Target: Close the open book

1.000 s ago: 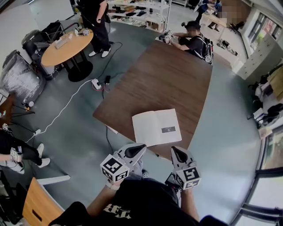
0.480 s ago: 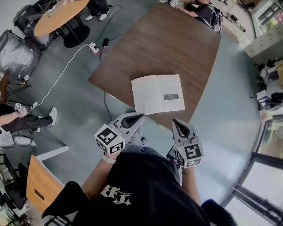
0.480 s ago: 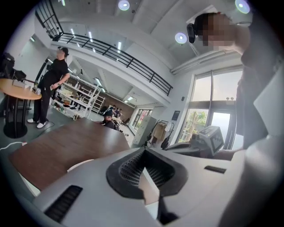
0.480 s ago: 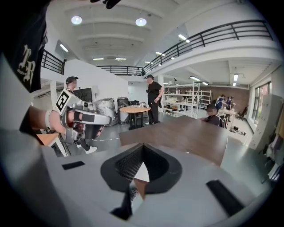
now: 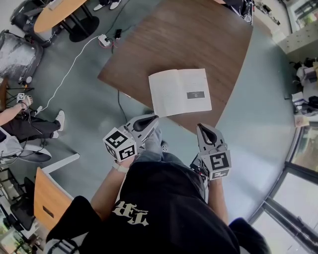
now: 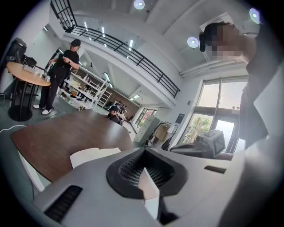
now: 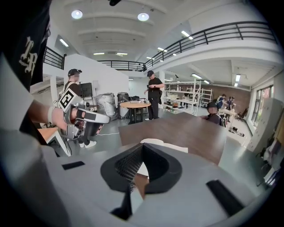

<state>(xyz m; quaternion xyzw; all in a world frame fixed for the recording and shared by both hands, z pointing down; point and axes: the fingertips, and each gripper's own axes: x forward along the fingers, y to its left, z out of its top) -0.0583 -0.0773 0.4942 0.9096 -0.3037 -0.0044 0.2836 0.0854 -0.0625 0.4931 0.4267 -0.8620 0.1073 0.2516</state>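
Open book (image 5: 180, 92) lies flat, pages up, on the brown counter (image 5: 198, 34), close to its near edge and about mid-frame in the head view. Left gripper (image 5: 150, 120) sits at the book's 7 o'clock with jaws closed on nothing. Right gripper (image 5: 200, 128) sits at the book's 5 o'clock, jaws also closed and empty; both are off the counter, over the grey floor (image 5: 89, 134) and apart from the book, with a round wooden table (image 5: 54, 12) at the counter's 10 o'clock.
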